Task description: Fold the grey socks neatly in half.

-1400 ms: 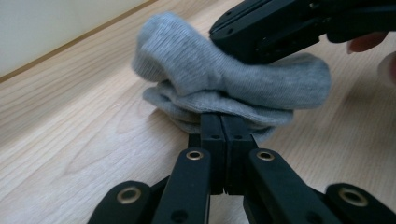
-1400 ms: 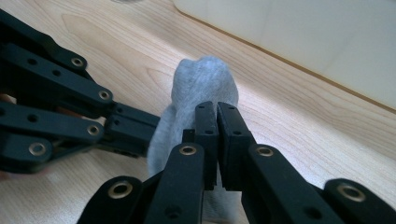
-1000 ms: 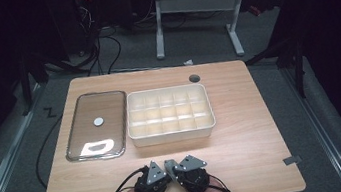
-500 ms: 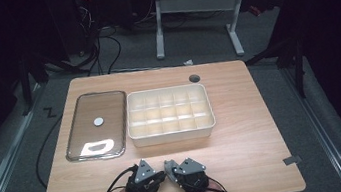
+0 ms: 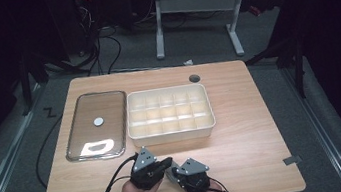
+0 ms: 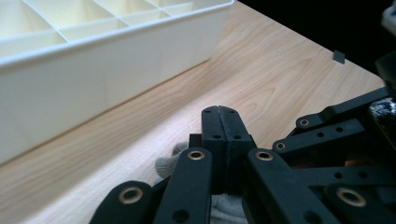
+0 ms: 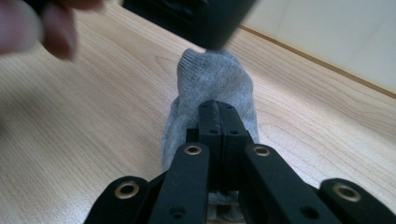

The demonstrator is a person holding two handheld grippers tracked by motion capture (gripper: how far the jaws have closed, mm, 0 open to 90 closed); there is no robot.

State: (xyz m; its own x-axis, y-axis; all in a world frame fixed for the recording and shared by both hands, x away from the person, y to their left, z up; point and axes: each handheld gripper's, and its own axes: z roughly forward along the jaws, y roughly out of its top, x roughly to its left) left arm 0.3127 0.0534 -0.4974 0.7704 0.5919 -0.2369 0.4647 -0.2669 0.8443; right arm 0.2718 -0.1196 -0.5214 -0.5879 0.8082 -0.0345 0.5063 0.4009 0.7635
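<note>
**Sock at the counter's near edge, box not yet filled**

Between the two hand-held grippers lies a grey sock (image 7: 212, 84), flat on the wooden counter (image 5: 254, 129). Right hand-held gripper (image 7: 218, 106): jaws pressed together, tips resting over the sock's near part; whether cloth is pinched I cannot tell. Left hand-held gripper (image 6: 219, 112): jaws likewise closed, a fold of sock just beneath it. Ahead of both stands the white divided box (image 5: 169, 115), its compartments bare, with a glass lid (image 5: 96, 125) lying beside it. Folding or stowing the sock seems barely begun.
</note>
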